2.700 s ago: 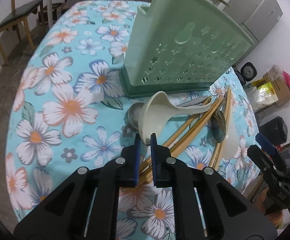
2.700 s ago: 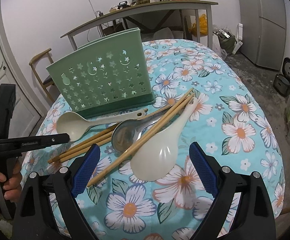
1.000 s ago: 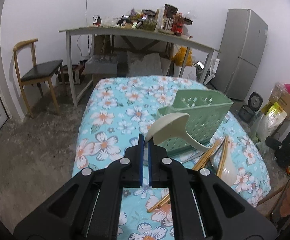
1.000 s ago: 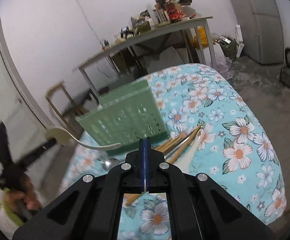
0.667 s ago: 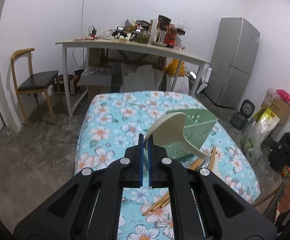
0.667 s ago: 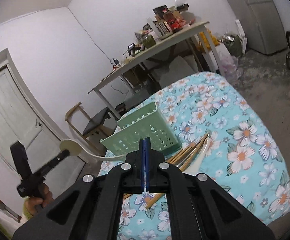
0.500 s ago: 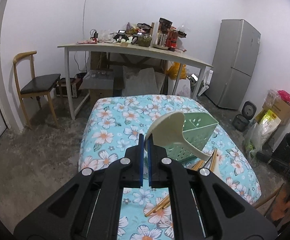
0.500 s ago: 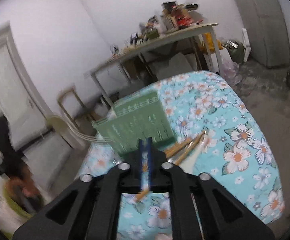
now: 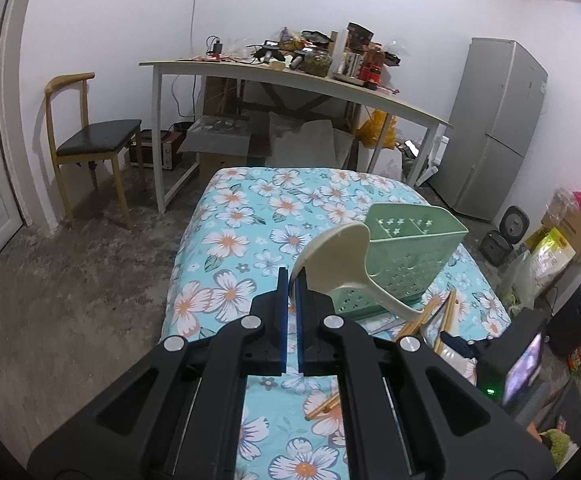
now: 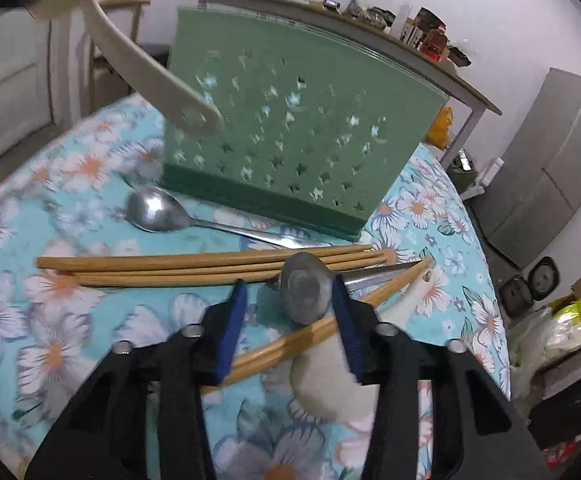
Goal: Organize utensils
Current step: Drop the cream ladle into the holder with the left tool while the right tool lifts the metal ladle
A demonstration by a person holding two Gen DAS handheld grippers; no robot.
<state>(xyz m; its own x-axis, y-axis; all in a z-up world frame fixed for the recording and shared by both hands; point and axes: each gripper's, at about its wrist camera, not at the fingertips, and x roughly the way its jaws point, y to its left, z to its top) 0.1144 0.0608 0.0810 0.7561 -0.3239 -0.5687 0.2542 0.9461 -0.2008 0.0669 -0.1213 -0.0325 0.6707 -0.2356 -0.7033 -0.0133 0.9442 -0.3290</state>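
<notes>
In the left wrist view, a cream ladle [image 9: 336, 258] is clenched by its bowl rim in the left gripper [image 9: 289, 300], raised near the green holder [image 9: 414, 256]; its handle should be swung down into a compartment. In the right wrist view, the right gripper [image 10: 290, 304] is closing, unclamped, around a metal spoon [image 10: 304, 292] lying across the chopsticks [image 10: 194, 266] on the tabletop [image 10: 50, 184]; only the spoon should be pinched.

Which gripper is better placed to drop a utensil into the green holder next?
Left. The left gripper already clamps the cream ladle raised beside the green holder; the right gripper, closing, holds nothing.
</notes>
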